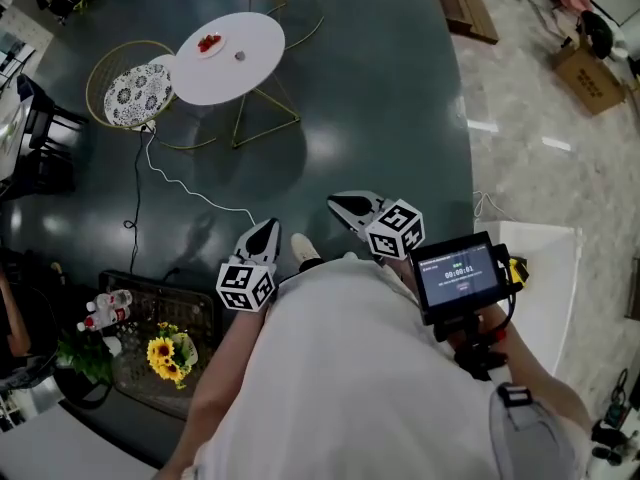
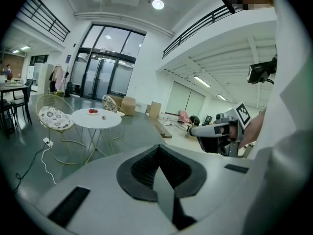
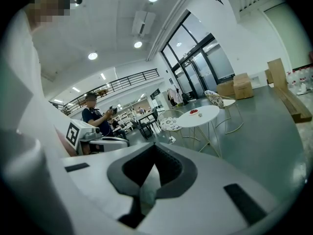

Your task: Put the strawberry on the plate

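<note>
Head view: left hand-held gripper and right hand-held gripper are both clenched with nothing between the jaws, side by side ahead of the person's white shirt, over the dark green floor. Well apart from them stands a round white desk on thin gold legs; a small red strawberry lies on its bare top just beside a small white plate carrying red pieces. Gold wire chair with a patterned round cushion sits at the desk's picture-left side, with a white cable trailing across the floor.
</note>
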